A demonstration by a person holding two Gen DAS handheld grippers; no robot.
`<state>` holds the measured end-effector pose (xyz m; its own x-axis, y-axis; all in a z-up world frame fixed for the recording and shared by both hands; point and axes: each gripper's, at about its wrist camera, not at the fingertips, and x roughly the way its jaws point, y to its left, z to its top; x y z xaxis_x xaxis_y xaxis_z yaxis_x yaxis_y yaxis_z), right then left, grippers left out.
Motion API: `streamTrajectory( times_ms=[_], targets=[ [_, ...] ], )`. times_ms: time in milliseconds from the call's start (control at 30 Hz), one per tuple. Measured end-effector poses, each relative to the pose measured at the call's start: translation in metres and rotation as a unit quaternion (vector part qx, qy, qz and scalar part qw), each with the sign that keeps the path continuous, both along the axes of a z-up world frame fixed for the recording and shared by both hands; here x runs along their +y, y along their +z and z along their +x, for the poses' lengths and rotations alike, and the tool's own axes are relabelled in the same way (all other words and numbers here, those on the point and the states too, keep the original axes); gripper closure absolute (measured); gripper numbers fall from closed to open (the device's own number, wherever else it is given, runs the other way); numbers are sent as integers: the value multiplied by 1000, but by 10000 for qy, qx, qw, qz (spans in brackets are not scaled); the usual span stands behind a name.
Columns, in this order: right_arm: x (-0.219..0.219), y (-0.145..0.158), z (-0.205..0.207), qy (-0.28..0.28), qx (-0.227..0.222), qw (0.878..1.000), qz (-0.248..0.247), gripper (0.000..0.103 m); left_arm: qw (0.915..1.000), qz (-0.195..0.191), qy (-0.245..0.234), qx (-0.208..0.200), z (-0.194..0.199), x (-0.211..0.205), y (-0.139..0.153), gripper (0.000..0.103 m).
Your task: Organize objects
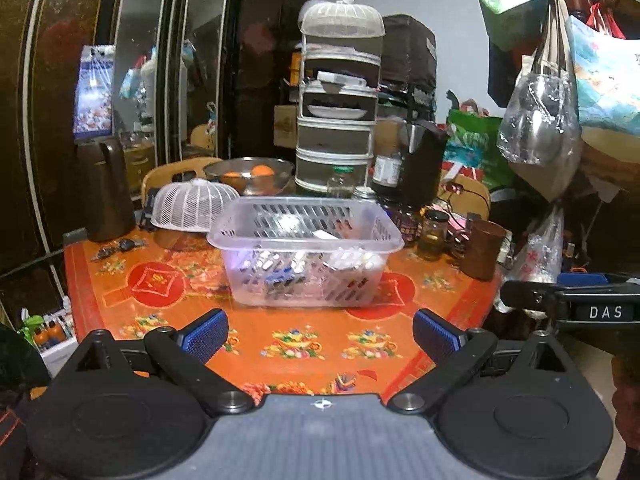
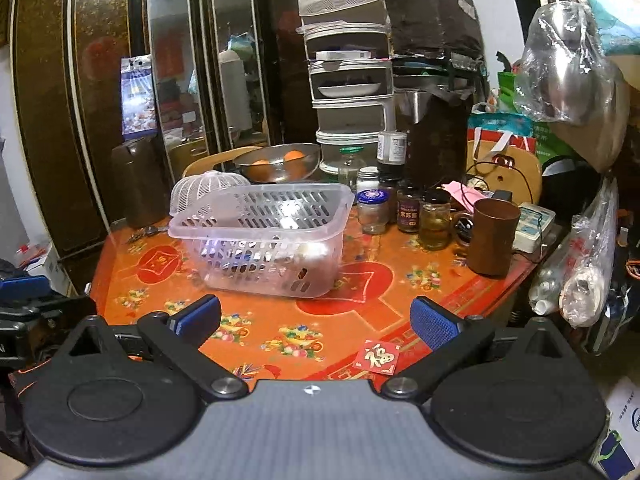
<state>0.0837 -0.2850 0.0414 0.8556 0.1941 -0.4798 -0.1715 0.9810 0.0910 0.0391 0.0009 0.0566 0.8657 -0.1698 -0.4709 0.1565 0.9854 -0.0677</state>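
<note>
A clear slotted plastic basket (image 1: 306,236) holding several small items stands in the middle of the orange patterned table (image 1: 280,340). It also shows in the right wrist view (image 2: 260,236). My left gripper (image 1: 320,330) is open and empty, held back at the table's near edge. My right gripper (image 2: 316,320) is open and empty, also short of the basket. A red envelope (image 2: 376,356) lies on the table near the right gripper. The right gripper's body (image 1: 576,308) shows at the right edge of the left wrist view.
A white mesh food cover (image 1: 192,204), a brown jug (image 1: 106,192) and a metal bowl of oranges (image 1: 250,174) stand behind the basket. Jars (image 2: 434,220), a brown cup (image 2: 492,236) and a tiered food cover (image 2: 348,72) crowd the right and back. Bags (image 2: 572,64) hang at the right.
</note>
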Motion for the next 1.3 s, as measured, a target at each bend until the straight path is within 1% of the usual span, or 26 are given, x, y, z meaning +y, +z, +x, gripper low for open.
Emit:
streamTrajectory(
  times_ms=[200, 333, 433, 633, 700, 767, 833, 933, 1067, 1300],
  targets=[
    [7, 0, -10, 112, -27, 9999, -129, 0, 9999, -158, 7, -18, -8, 1, -1, 3],
    [11, 3, -15, 156, -91, 9997, -144, 0, 9999, -49, 86, -22, -7, -1, 2, 3],
    [11, 5, -16, 64, -146, 9997, -167, 0, 10000, -6, 67, -39, -8, -3, 4, 3],
    [7, 4, -13, 84, -20, 9999, -52, 0, 9998, -7, 115, -133, -11, -5, 11, 3],
    [7, 4, -12, 73, -5, 9999, -90, 0, 9998, 22, 113, -160, -12, -8, 13, 3],
    [10, 4, -12, -9, 69, 9997, -219, 0, 9998, 105, 135, -104, -11, -10, 13, 3],
    [9, 6, -16, -63, 29, 9994, -338, 0, 9996, 162, 188, -117, -13, -10, 15, 3],
    [4, 9, -19, -111, -13, 9996, -276, 0, 9997, 63, 226, -96, -14, -8, 15, 3],
    [-2, 12, -18, -124, -42, 9998, -134, 0, 9996, 127, 230, -93, -13, -10, 13, 3],
    [3, 14, -19, -64, -79, 9998, -159, 0, 9997, 72, 207, -92, -15, -7, 14, 3]
  ],
)
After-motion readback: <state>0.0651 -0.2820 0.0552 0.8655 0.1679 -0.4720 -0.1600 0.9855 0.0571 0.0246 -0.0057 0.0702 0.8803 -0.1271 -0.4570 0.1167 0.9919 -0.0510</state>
